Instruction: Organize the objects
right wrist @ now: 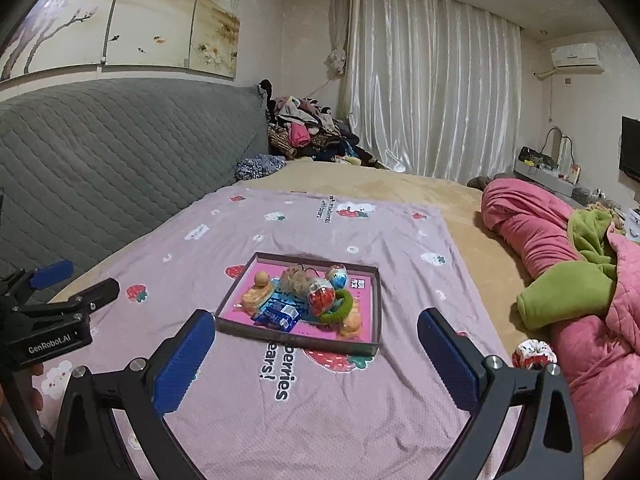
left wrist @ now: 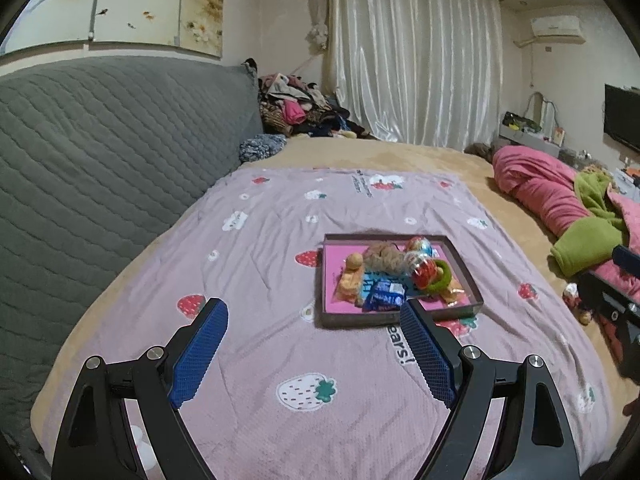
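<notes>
A shallow dark tray (left wrist: 352, 320) with a pink floor lies on the lilac strawberry blanket (left wrist: 260, 248). It holds a blue snack packet (left wrist: 384, 295), a red-and-clear ball (left wrist: 425, 273), a green ring (left wrist: 444, 278), a brown fluffy tie (left wrist: 384, 258) and an orange figure (left wrist: 354, 262). My left gripper (left wrist: 312, 306) is open and empty, just short of the tray's near-left corner. In the right wrist view the tray (right wrist: 296, 338) lies ahead of my right gripper (right wrist: 316, 316), which is also open and empty. A red-and-white scrunchie (right wrist: 534, 354) lies outside the tray on the beige sheet.
A grey quilted headboard (left wrist: 100, 160) runs along the left. A rolled pink quilt (right wrist: 536, 232) and a green blanket (right wrist: 560, 300) lie along the right side of the bed. Clothes (left wrist: 296, 108) are piled at the far corner by the curtain. The left gripper (right wrist: 80, 280) shows at the left edge.
</notes>
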{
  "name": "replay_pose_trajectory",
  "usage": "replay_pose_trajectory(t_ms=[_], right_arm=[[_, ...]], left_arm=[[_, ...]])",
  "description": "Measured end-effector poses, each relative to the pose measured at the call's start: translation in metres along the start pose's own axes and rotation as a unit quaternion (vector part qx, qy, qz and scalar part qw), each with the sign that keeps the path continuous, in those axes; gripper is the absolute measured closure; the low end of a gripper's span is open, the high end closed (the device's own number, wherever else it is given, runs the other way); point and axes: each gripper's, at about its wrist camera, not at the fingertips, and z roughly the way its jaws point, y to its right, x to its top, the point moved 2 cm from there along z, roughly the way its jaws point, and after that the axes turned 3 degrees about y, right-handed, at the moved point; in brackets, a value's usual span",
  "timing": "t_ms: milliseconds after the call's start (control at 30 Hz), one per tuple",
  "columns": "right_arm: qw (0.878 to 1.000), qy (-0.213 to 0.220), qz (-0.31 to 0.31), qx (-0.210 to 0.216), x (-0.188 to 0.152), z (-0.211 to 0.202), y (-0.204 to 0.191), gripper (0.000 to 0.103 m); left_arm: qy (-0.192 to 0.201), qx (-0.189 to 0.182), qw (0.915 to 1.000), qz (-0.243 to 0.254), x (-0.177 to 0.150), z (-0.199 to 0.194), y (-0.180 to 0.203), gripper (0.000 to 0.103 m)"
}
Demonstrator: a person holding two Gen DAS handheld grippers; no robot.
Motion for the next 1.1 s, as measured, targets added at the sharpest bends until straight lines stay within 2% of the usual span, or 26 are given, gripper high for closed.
replay_pose_trajectory(t_ms=[267,1100], right_arm=[[1.000,-0.005,0.011,0.001,-0.008,0.006,0.008,0.001],[0.999,-0.047,0.018,-0.004,-0.062,0.045,0.020,0.001]], left_arm=[[-0.005,-0.002,1.0000,0.007,-0.011,0.013,0.009,0.014],[-0.036,-0.004,0.9993,0.012,-0.055,0.059,0.020,0.014]])
